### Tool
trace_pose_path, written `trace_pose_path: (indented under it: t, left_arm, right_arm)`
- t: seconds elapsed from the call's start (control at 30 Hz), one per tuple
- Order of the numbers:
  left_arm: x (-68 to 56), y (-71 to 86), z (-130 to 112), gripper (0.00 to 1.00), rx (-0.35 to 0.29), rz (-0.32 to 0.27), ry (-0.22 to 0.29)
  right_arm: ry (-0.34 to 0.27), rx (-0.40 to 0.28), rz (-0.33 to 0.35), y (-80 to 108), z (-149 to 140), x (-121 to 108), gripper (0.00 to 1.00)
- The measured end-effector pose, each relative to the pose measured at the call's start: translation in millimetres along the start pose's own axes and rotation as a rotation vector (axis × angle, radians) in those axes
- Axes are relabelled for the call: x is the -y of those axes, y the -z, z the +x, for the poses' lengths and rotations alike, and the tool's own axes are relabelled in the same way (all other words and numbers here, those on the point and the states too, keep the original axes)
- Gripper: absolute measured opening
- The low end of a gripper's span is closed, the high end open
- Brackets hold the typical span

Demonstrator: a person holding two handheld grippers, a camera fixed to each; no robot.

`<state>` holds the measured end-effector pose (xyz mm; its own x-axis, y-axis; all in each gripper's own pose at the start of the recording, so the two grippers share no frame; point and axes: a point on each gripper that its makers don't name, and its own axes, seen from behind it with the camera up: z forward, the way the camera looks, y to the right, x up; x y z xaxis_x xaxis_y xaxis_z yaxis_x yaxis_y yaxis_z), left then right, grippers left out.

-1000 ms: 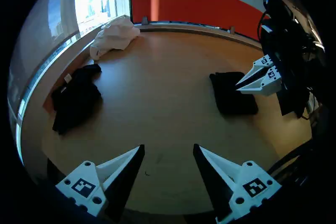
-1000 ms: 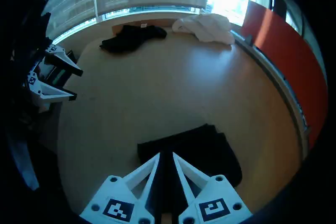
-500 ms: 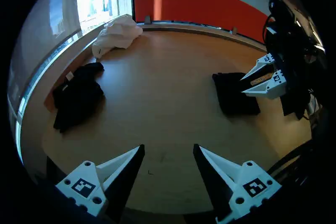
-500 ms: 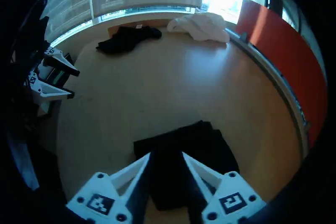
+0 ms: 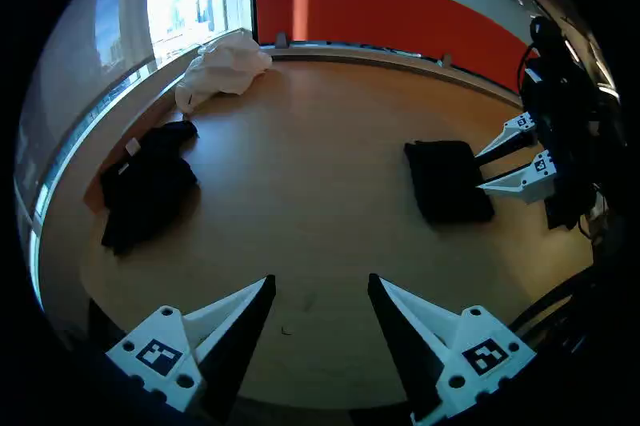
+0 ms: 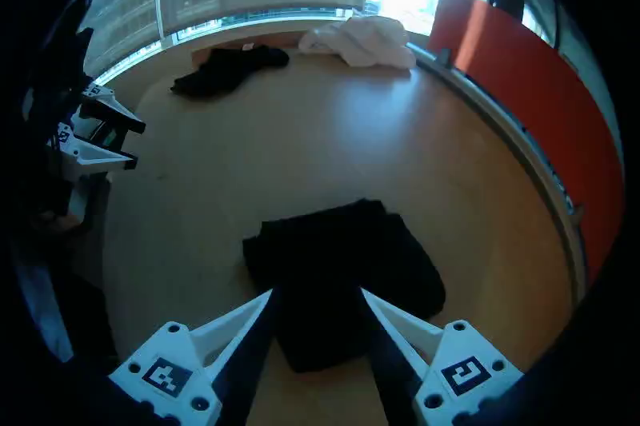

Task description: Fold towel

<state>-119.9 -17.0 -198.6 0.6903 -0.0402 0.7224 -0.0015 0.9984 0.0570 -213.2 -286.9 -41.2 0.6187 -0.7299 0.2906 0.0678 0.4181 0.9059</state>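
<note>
Well, my right hand-held gripper (image 6: 318, 292) has its fingers spread apart, and the near edge of the black towel (image 6: 344, 282) sits between the two tips; I cannot tell whether they touch the cloth. The towel lies folded into a flat dark block on the wooden surface (image 6: 320, 146), with bare wood all round it. My left hand-held gripper (image 5: 320, 278) is apart too, holding nothing, poised over bare wood well away from the towel. In the left gripper view the towel is to the right, with my right hand-held gripper at its right edge. A crumpled dark cloth heap (image 5: 144, 186) lies at the far left edge of the surface, near the window (image 5: 184, 2). A white cloth pile (image 5: 220, 66) sits farther along that side, in the corner where the orange panel (image 5: 384, 14) begins. Nothing lies between either gripper and the towel.
</note>
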Motion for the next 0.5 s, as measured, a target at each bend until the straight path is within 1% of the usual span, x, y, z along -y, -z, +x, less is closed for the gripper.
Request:
trace_pose_path:
  t: [0.33, 0.5]
  left_arm:
    - [-2.7, -1.5, 3, 0.85, -0.002, -0.006, -0.014]
    - [-3.5, -2.0, 4, 0.85, 0.0, -0.008, -0.021]
  right_arm:
    - [-0.065, 0.031, -0.025, 9.2, -37, 2, 0.66]
    - [-0.086, 0.043, -0.033, 11.8, -49, 3, 0.66]
